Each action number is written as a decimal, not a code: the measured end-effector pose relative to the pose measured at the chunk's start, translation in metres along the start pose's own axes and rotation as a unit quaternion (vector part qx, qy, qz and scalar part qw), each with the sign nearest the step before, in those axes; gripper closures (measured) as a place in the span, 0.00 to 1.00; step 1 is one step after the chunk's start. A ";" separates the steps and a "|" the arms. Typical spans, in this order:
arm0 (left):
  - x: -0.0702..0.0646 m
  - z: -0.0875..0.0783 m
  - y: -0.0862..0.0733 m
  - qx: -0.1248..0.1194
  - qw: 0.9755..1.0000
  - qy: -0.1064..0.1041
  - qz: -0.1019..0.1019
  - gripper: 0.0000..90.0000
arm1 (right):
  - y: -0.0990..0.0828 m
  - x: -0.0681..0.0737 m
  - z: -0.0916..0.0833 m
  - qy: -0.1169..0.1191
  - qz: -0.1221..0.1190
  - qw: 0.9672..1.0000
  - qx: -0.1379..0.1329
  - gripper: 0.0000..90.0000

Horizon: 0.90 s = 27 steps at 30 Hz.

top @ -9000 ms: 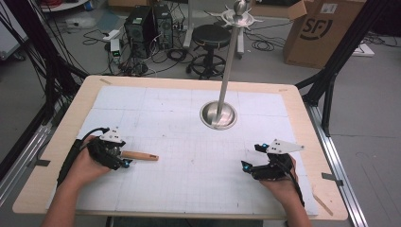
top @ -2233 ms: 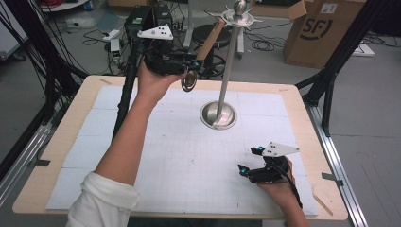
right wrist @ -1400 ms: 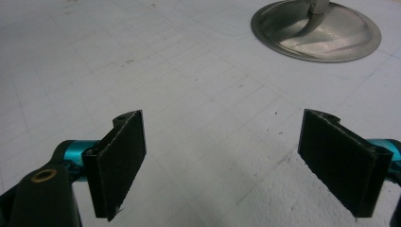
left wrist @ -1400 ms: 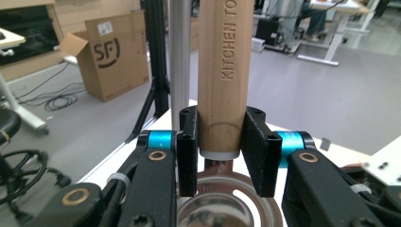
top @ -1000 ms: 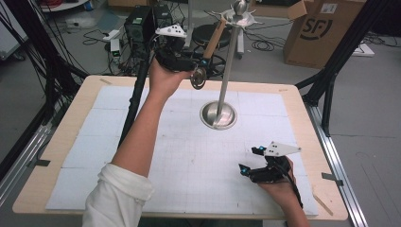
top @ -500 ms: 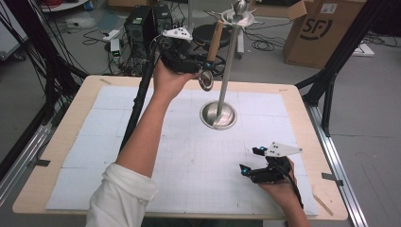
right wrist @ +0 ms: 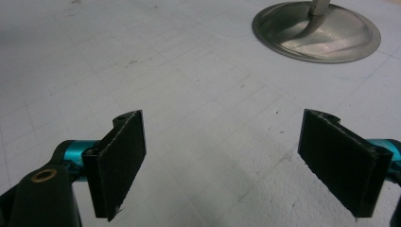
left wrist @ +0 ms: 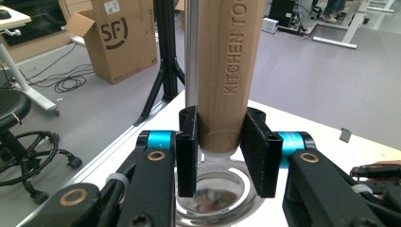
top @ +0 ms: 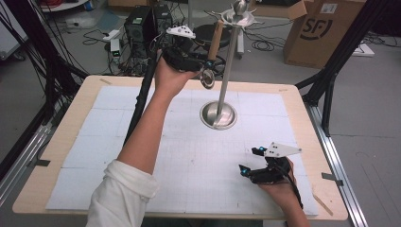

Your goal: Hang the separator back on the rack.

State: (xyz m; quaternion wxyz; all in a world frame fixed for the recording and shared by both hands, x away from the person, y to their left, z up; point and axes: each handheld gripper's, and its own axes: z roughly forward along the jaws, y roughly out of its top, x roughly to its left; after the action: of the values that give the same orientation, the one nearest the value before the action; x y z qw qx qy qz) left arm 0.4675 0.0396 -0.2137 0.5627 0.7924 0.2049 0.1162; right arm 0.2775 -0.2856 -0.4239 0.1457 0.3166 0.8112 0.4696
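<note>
Wooden-handled utensil [top: 213, 41]: upright, handle up, metal ring down, clamped in left hand-held gripper [top: 204, 66] beside stand pole [top: 226, 71]. Right hand-held gripper [top: 247, 163]: wide, holding nothing.

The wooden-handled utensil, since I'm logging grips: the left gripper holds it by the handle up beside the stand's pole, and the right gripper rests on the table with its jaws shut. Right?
Not quite. The right gripper rests on the table with its jaws wide open, nothing between them, as the right gripper view shows. The rest holds: the left gripper clamps the utensil's wooden handle beside the stand's pole.

Left arm [top: 142, 137] raised, right fingers [right wrist: 118, 161] apart
</note>
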 end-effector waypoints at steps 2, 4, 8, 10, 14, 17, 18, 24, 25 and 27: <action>0.001 0.001 -0.001 -0.006 1.000 0.004 -0.005 0.72 | 0.000 0.000 -0.001 0.000 0.001 1.000 0.000 0.16; 0.002 0.000 -0.001 -0.003 1.000 0.015 -0.009 0.60 | 0.000 -0.001 -0.001 -0.001 0.002 1.000 -0.001 0.16; 0.003 -0.006 -0.002 0.000 1.000 0.018 -0.012 0.57 | 0.000 0.000 -0.002 -0.001 0.000 1.000 0.000 0.16; 0.003 -0.009 -0.004 0.004 1.000 0.022 -0.014 0.54 | 0.000 0.000 -0.001 -0.001 -0.002 1.000 -0.001 0.16; 0.006 -0.018 -0.010 0.015 1.000 0.020 -0.020 0.51 | 0.001 0.001 0.000 -0.001 -0.004 1.000 0.002 0.16; 0.009 -0.024 -0.014 0.029 0.999 0.016 -0.023 0.48 | 0.001 0.002 -0.001 -0.002 -0.002 1.000 0.001 0.16; 0.010 -0.026 -0.015 0.028 0.999 0.014 -0.026 0.47 | 0.001 0.002 -0.001 -0.001 -0.001 1.000 0.001 0.16; 0.012 -0.038 -0.025 0.028 0.999 0.008 -0.028 0.43 | 0.001 0.002 -0.001 -0.003 -0.003 1.000 0.003 0.16; 0.012 -0.040 -0.028 0.030 0.999 0.006 -0.029 0.41 | 0.001 0.002 0.000 -0.003 -0.001 1.000 0.002 0.16; 0.012 -0.043 -0.032 0.041 0.999 0.003 -0.034 0.39 | 0.001 0.002 0.000 -0.002 -0.003 1.000 0.004 0.16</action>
State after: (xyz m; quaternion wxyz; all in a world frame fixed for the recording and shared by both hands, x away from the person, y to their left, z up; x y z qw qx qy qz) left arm 0.4539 0.0908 -0.2299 0.5327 0.8071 0.2380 0.0907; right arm 0.2763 -0.2838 -0.4229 0.1478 0.3160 0.8134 0.4655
